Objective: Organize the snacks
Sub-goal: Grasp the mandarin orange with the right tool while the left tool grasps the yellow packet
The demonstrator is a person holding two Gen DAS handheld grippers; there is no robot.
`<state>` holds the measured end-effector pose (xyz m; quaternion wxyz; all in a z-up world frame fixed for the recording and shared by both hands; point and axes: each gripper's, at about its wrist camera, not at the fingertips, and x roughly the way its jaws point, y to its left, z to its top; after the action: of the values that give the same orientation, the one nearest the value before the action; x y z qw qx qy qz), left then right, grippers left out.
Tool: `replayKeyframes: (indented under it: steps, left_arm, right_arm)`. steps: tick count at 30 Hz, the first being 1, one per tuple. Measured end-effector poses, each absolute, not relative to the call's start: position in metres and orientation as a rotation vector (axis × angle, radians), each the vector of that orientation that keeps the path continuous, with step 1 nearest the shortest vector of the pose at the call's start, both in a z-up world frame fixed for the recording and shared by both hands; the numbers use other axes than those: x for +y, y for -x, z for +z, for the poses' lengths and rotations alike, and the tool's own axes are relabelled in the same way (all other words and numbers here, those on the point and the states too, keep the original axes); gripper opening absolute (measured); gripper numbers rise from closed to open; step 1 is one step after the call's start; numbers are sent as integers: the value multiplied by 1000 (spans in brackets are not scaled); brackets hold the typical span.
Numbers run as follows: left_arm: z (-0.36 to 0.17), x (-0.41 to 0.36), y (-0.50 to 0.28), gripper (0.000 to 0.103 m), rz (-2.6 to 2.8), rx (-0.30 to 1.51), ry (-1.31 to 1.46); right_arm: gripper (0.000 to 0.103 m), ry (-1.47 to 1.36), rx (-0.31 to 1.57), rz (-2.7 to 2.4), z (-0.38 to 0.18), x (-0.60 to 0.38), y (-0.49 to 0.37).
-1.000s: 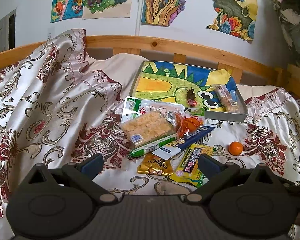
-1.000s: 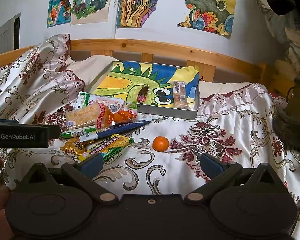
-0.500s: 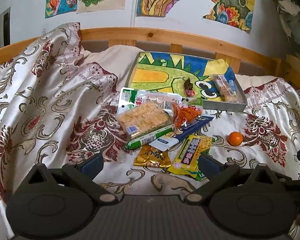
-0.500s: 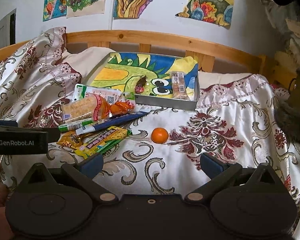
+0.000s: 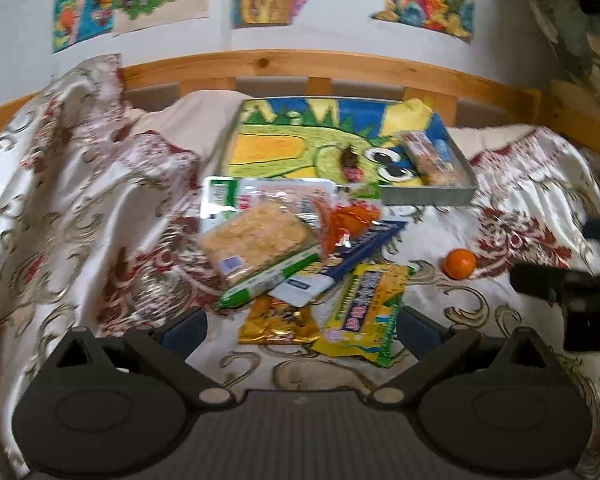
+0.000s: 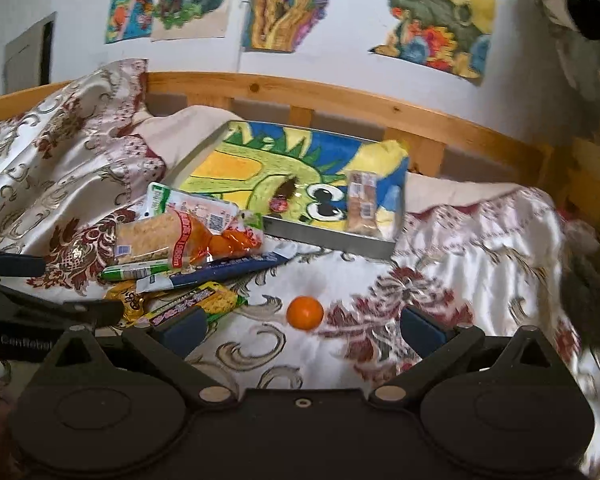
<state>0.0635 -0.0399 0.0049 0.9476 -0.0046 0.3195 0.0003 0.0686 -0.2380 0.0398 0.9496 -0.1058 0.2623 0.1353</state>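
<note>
Both grippers gape empty — the left gripper [image 5: 302, 326] over the heaped snack packets [image 5: 300, 256], the right gripper [image 6: 302, 324] framing the orange [image 6: 305, 313] — presumably lined up to carry them into the tray [image 6: 332, 238] behind.

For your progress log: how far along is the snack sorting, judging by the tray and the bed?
Done: two snacks lie in the tray, a long wrapped bar and a small dark one. In hand: nothing; both tongs are open and empty. Left: the snack pile and the orange on the bedspread.
</note>
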Motion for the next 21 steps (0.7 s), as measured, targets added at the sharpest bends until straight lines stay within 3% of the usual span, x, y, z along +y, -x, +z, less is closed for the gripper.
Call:
replayKeyframes:
  steps: [12,21]
  left_arm:
    - [-19,-38,-120,102,-212,863,106]
    - [-26,-42,-140,102,-359,853,98]
  right_arm:
    - [102,180,573,358,12,-270,-130]
    - [97,157,627,384,-9,-267,-157]
